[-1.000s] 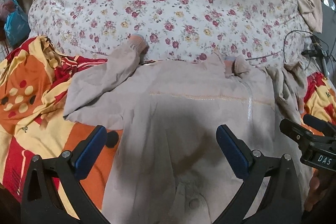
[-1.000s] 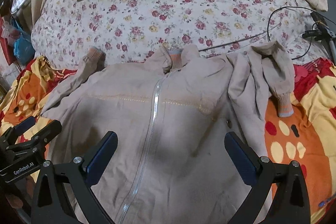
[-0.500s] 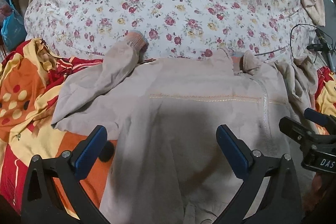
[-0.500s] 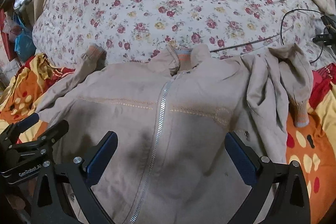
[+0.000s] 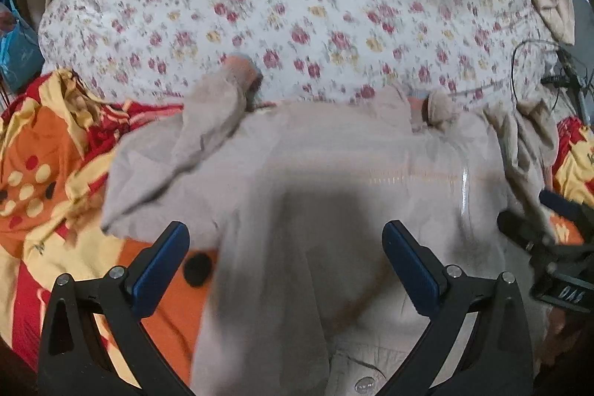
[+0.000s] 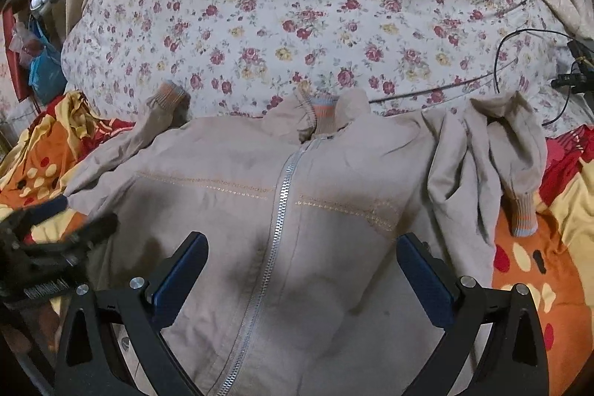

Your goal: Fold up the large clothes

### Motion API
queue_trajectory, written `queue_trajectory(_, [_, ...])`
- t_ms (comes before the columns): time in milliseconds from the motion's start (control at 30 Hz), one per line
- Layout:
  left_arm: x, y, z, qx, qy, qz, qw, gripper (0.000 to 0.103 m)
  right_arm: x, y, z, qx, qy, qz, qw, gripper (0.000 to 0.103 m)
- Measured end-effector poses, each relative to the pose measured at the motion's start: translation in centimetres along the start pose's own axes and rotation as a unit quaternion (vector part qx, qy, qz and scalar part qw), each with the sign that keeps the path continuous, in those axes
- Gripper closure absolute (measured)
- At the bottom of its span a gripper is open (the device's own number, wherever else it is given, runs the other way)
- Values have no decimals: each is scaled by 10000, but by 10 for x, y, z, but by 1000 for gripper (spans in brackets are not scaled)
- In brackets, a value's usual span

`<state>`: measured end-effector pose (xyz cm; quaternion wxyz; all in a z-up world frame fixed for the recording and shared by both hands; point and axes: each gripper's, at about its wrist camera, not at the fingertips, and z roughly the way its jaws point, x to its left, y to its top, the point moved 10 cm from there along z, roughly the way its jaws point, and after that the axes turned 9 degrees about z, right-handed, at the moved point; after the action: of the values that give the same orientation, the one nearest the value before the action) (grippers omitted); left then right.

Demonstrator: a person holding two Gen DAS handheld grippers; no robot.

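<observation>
Left gripper (image 5: pixel 286 255): jaws wide apart, nothing between them, hovering over the lower left part of the beige jacket (image 6: pixel 297 229). Right gripper (image 6: pixel 300 266): also spread wide and empty, above the lower front, with the silver zipper (image 6: pixel 274 229) running up between its fingers toward the collar (image 6: pixel 321 115). Seen from the left wrist view as a dark shape at the right edge (image 5: pixel 549 247).

Jacket lying face up and zipped, flat on the orange and yellow blanket (image 6: pixel 538 266), collar touching the floral quilt (image 6: pixel 334 25). Left sleeve (image 5: pixel 208 136) stretched out diagonally, its cuff (image 5: pixel 241 67) resting on the quilt. Right sleeve (image 6: pixel 501 166) bunched and doubled back beside the body, cuff (image 6: pixel 523 219) hanging down onto the blanket. A black cable (image 6: pixel 519 62) lying on the quilt near this sleeve.

Probably the step in hand — choosing the first grasp for a sleeve or side fold. To do it well: better to pinch only the top layer at the shoulder seam or the sleeve edge, not deep into the blanket below, since both fabrics are soft and can be caught together. Good to smooth the crumpled right sleeve first, otherwise wrinkles stay trapped inside the fold. Best to carry each sleeve across the chest along the stitched line (image 6: pixel 208 182), keeping the zipper straight as the middle axis — and keeping clear of the cable.
</observation>
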<state>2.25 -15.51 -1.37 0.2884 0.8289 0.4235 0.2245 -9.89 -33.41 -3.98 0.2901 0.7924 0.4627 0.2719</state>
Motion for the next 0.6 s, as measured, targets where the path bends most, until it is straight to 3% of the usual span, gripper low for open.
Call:
queue_trajectory(100, [6,4,0,-152,146,27,9998,0,-3,0,2,-3,-31,49,10000,2])
queue_trajectory(167, [5,-3,5,-159,14,-75,9998,0,-3,-1,5,35,-19,79,10000,2])
queue_trajectory(300, [-6,-18,24,208,-266,-78,9994,0,-2,-8,13,164,-44,67,9998,2])
queue_trajectory(600, [15,-13,23,27,38,-258,9997,0,0,-11,15,198,32,66,9998,7])
